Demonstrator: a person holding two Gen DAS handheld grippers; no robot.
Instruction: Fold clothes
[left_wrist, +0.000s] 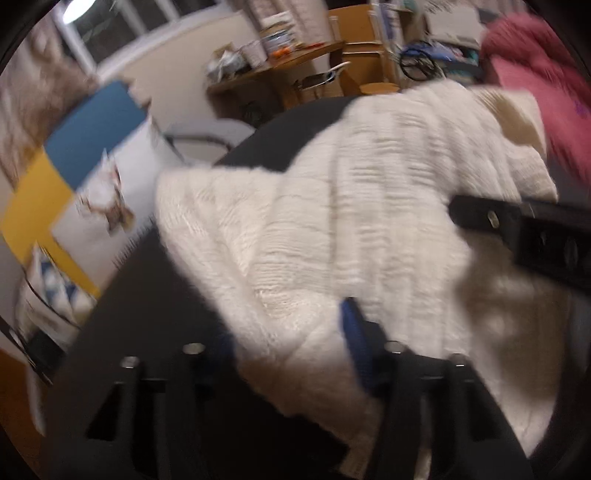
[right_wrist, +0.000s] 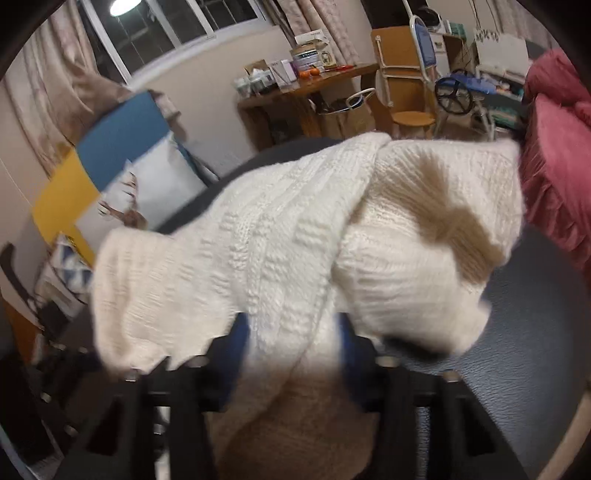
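Observation:
A white cable-knit sweater (left_wrist: 351, 192) lies spread over the dark table (left_wrist: 147, 295), blurred by motion. My left gripper (left_wrist: 288, 339) is shut on the sweater's near edge, with knit bunched between its blue pads (left_wrist: 352, 332). In the right wrist view the sweater (right_wrist: 280, 236) hangs lifted and draped in folds in front of the camera. My right gripper (right_wrist: 293, 332) is shut on a thick band of it. Part of the sweater hides the right gripper's left finger. The right tool's black body (left_wrist: 535, 236) reaches in from the right over the sweater.
A pink fuzzy garment (right_wrist: 554, 177) sits at the table's far right edge. Beyond the table (right_wrist: 517, 332), on the left, stands a blue and yellow panel (right_wrist: 110, 147) with a white cushion. A cluttered wooden desk (right_wrist: 314, 85) and a chair (right_wrist: 406, 92) stand at the back.

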